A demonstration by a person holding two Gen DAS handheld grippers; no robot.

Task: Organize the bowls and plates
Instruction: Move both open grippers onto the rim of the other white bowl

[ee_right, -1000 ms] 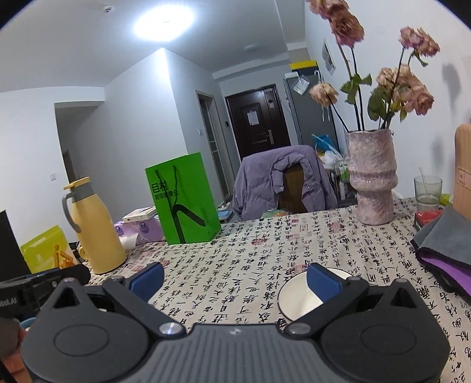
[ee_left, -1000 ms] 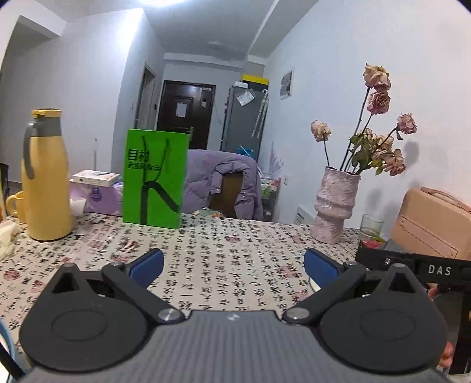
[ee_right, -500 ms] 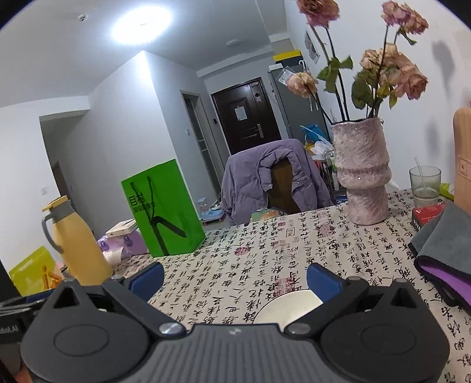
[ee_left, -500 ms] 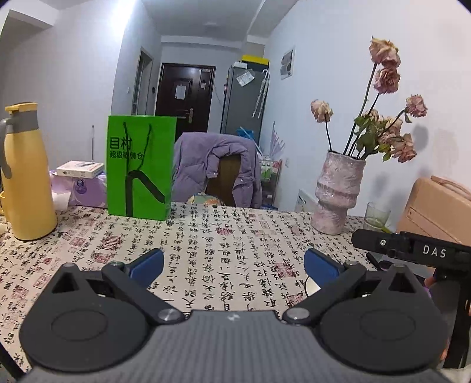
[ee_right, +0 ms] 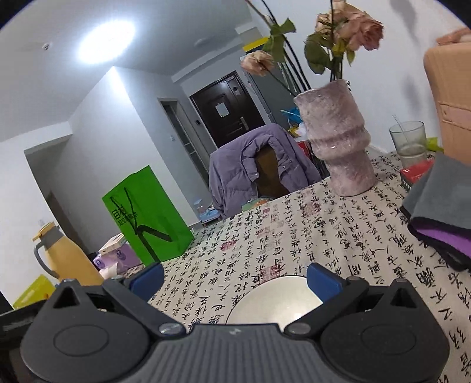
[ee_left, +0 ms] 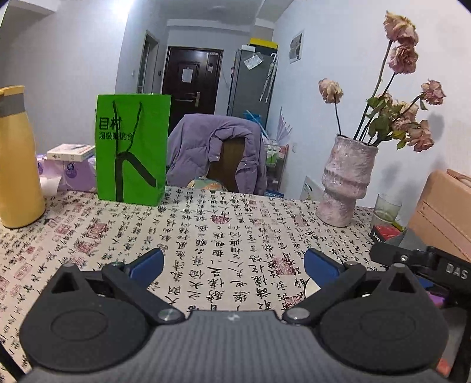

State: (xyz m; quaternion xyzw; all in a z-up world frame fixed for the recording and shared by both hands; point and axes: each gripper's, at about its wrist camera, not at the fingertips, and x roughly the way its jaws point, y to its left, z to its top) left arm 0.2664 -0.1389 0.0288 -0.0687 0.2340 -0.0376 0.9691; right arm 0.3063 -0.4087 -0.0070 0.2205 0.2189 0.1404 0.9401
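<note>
A white plate (ee_right: 275, 300) lies flat on the table (ee_right: 338, 235), low in the right wrist view, partly hidden behind the right gripper's (ee_right: 234, 278) body. The right blue pad sits over the plate's right rim in the picture; whether it touches cannot be told. The right gripper is spread wide and holds nothing, its 2 pads well apart, and it points across the table, tilted so the room leans to the left. In the left wrist view only a sliver of the plate (ee_left: 310, 290) shows, behind the right finger of the left gripper (ee_left: 234, 263).

The left gripper is also wide, with nothing between its pads, held level and low over the table and aimed at the far edge. To its right, the other gripper's black body (ee_left: 424, 262) marked DAS juts in, near the left gripper.

Beyond the plate stands a pink vase (ee_right: 338, 138) with dried roses (ee_right: 350, 26), upright near the table's far right side. A glass (ee_right: 407, 141) stands right of the vase. A grey and purple cloth (ee_right: 441, 212) lies at the right edge. A green bag (ee_left: 132, 150) stands upright at the far left, with a yellow jug (ee_left: 16, 159) further left. A chair with a purple jacket (ee_left: 215, 153) sits behind the table.
</note>
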